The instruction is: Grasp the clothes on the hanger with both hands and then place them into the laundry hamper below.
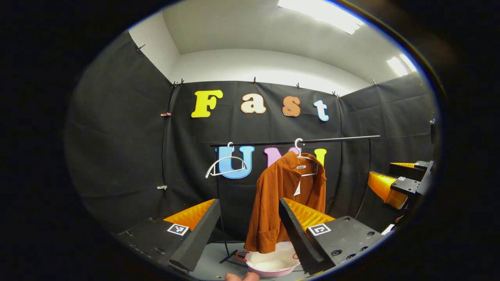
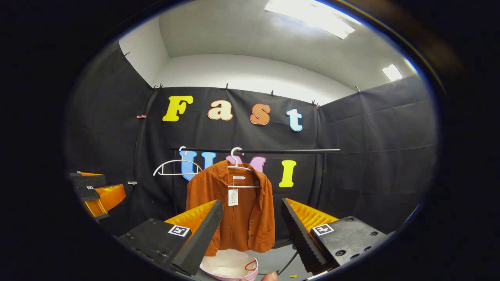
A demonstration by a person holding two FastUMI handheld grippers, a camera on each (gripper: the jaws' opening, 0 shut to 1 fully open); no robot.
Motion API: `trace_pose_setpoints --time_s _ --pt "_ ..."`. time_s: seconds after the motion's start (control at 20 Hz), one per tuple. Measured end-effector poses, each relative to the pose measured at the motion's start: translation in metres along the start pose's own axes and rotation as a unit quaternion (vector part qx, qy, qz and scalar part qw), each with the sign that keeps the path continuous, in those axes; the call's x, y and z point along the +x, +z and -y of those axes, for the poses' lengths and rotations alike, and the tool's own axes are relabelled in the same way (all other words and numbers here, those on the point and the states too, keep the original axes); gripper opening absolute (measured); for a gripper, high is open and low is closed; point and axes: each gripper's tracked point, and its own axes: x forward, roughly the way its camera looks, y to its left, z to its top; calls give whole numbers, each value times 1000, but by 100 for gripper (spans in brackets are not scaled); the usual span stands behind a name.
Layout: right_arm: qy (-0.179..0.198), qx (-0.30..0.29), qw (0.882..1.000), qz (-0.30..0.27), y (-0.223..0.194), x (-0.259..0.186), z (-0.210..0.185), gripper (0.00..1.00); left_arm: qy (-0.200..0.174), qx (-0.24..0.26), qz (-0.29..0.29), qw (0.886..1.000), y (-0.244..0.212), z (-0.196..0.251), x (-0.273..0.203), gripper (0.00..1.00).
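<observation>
A rust-orange corduroy shirt (image 1: 279,197) (image 2: 234,210) hangs on a white hanger (image 1: 306,160) (image 2: 242,171) from a black rail (image 1: 297,141) (image 2: 254,150). Below it on the floor stands a pink, white-lined laundry hamper (image 1: 271,263) (image 2: 230,266). My left gripper (image 1: 250,205) is open, well short of the shirt, with nothing between its fingers. My right gripper (image 2: 252,205) is open too, facing the shirt from a distance. The right gripper (image 1: 402,181) also appears at the right edge of the left gripper view, and the left gripper (image 2: 97,193) at the left edge of the right gripper view.
An empty white hanger (image 1: 228,166) (image 2: 175,168) hangs at the rail's left end. The rack's black upright and foot (image 1: 228,249) stand beside the hamper. Black cloth walls close the booth on three sides. A fingertip (image 1: 242,276) shows at the bottom edge.
</observation>
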Motion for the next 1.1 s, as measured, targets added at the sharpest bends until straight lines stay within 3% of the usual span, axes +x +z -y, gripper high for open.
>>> trace_pose_setpoints --time_s 0.3,0.55,0.8,1.1 --pt "-13 -14 1000 7 5 25 15 97 -16 -3 4 1000 -2 14 32 95" --pt "-22 -17 1000 10 0 70 41 97 -42 -2 2 999 -6 60 75 95" --pt "-13 -3 1000 8 -21 131 67 98 -51 0 8 999 -11 107 139 95" --pt "5 3 1000 0 -59 200 82 98 -28 6 4 1000 -35 147 234 95"
